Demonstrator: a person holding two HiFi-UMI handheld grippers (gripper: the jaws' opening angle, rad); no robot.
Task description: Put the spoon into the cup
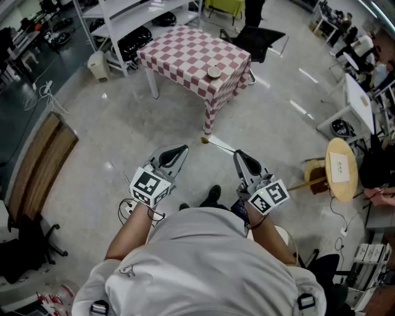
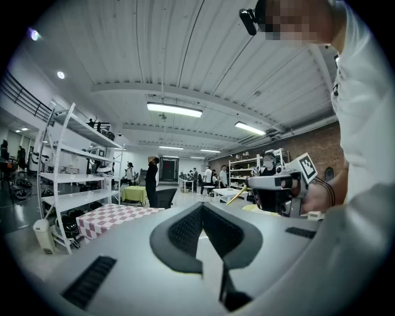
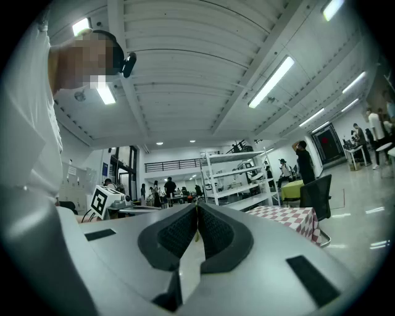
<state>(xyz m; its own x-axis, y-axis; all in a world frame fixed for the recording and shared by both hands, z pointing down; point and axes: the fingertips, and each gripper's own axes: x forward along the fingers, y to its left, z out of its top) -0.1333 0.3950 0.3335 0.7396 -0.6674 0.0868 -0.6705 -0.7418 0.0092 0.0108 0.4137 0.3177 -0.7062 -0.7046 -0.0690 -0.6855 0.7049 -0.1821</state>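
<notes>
A cup stands near the right corner of the table with the red-and-white checked cloth, a few steps ahead of me. No spoon shows in any view. My left gripper and right gripper are held close to my body over the floor, far from the table. Both are shut with nothing between the pads. In the left gripper view the jaws meet at the tips, and the table lies low at left. The right gripper view shows its jaws closed and the table at right.
A white shelf rack stands behind the table, with a black chair at its far side. A round wooden stool is at the right, a wooden bench at the left. People stand in the distance.
</notes>
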